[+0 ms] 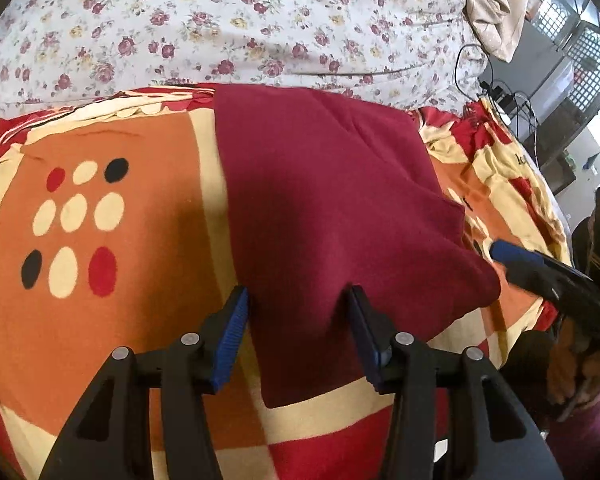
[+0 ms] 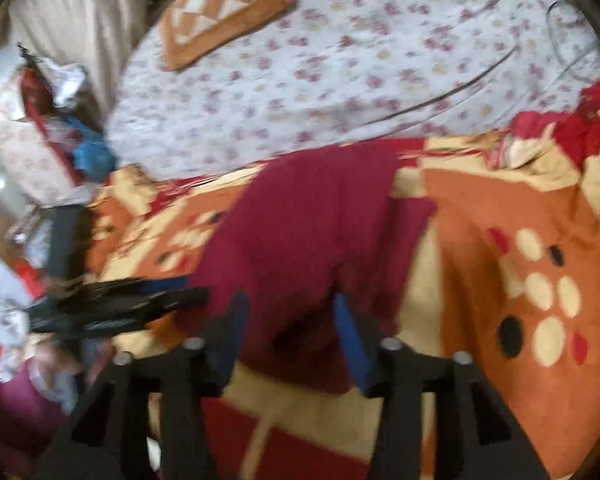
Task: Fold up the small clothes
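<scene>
The maroon garment (image 1: 332,200) lies spread on the patterned blanket (image 1: 112,152), directly ahead of both grippers, with its near edge reaching back between the fingers of each. The left gripper (image 1: 298,300) stands with its fingers apart, one blue pad on either side of a raised ridge of cloth; nothing is pinched. The right gripper (image 2: 286,308) also looks spread, its fingers straddling the near hem, though that view is smeared by motion, so whether a pad already touches the fabric is hard to say.

The main risk is an uneven grab. The garment appears already doubled, with a layer edge running ahead of the left gripper toward its right, so closing there could catch only the upper layer and peel the fold open when lifted. Closing too deep could also bite the blanket beneath, which is soft and loose, and drag it along with the garment.

The two tools sit near each other: the right gripper's tip shows just to the right of the left one, at the garment's corner. If both close and pull at different moments or in different directions, the cloth may skew and the fold land crooked. The floral sheet (image 1: 220,20) beyond the garment is well ahead and poses no trouble.
</scene>
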